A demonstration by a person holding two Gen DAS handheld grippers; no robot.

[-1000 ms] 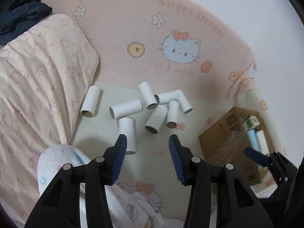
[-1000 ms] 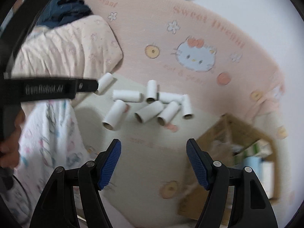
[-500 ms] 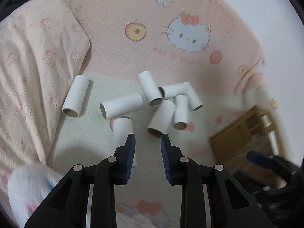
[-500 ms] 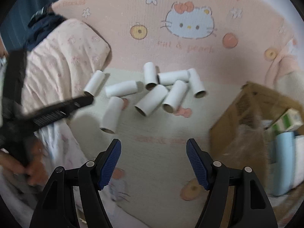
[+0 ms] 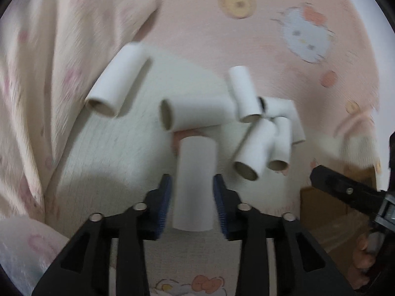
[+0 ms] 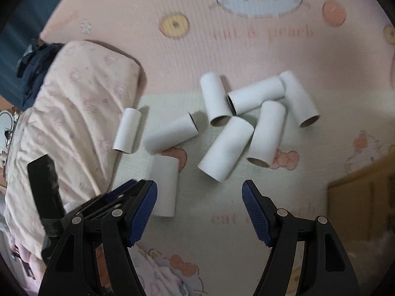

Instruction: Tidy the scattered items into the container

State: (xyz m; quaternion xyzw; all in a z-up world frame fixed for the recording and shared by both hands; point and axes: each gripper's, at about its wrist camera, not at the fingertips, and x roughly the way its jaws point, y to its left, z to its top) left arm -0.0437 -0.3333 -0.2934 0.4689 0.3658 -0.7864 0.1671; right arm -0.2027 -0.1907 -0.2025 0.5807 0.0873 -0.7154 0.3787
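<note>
Several white cardboard tubes lie scattered on a pink and cream cartoon-print bed sheet [image 6: 246,56]. My left gripper [image 5: 191,203] is open, its blue pads either side of the nearest tube [image 5: 195,182] with small gaps; the same tube [image 6: 165,187] shows in the right wrist view with the left gripper beside it. My right gripper [image 6: 198,212] is open and empty, just short of a slanted tube [image 6: 226,149]. A cardboard box [image 6: 365,197] sits at the right edge.
A folded pink quilt [image 6: 66,128] lies left of the tubes, with dark clothing [image 6: 37,61] behind it. The box also shows in the left wrist view [image 5: 328,219], partly behind the right gripper body [image 5: 345,192].
Both grippers have moved down and closer to the tubes. The left gripper narrowed, then opened again and now straddles the nearest tube. The right gripper stays wide open.
</note>
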